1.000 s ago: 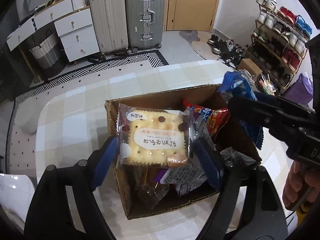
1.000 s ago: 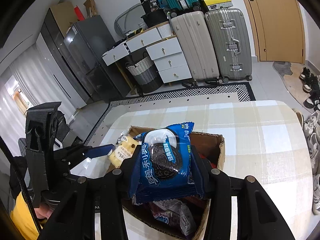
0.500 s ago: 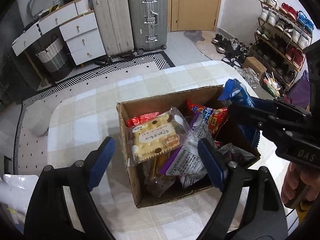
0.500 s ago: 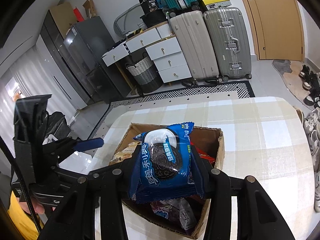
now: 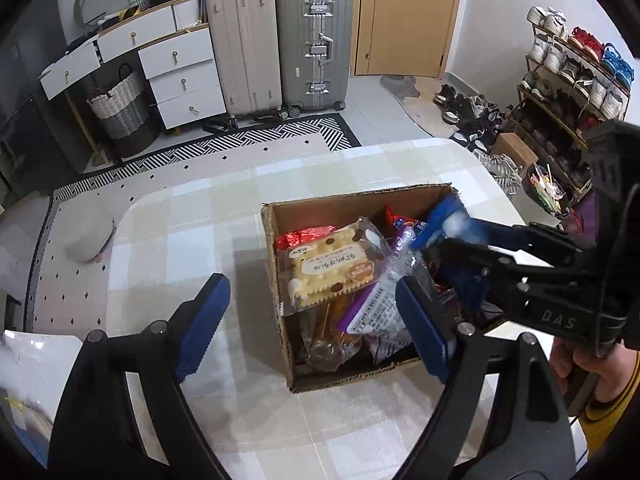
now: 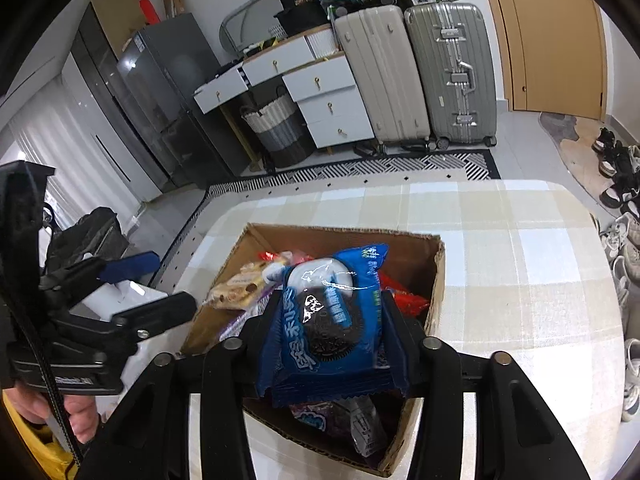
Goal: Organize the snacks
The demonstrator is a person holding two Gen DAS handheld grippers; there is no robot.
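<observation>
Because the cardboard box [image 6: 434, 276] on the bench [image 6: 520, 264] gathers the snacks, the right hand-held gripper [image 6: 332, 334] hangs over it, jaws just loosening around the blue cookie pack [image 6: 332, 320] between them, while the left hand-held gripper [image 5: 316, 320], spread and empty, stands above the cracker pack [image 5: 330, 266] lying inside.

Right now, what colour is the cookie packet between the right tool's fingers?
Blue, with a black sandwich cookie printed on it: the cookie packet, seen best in the right wrist view.

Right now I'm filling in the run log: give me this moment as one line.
left gripper: open, empty, beside box | right gripper: jaws just opening, blue cookie pack between them, over cardboard box | cracker pack: in box
</observation>
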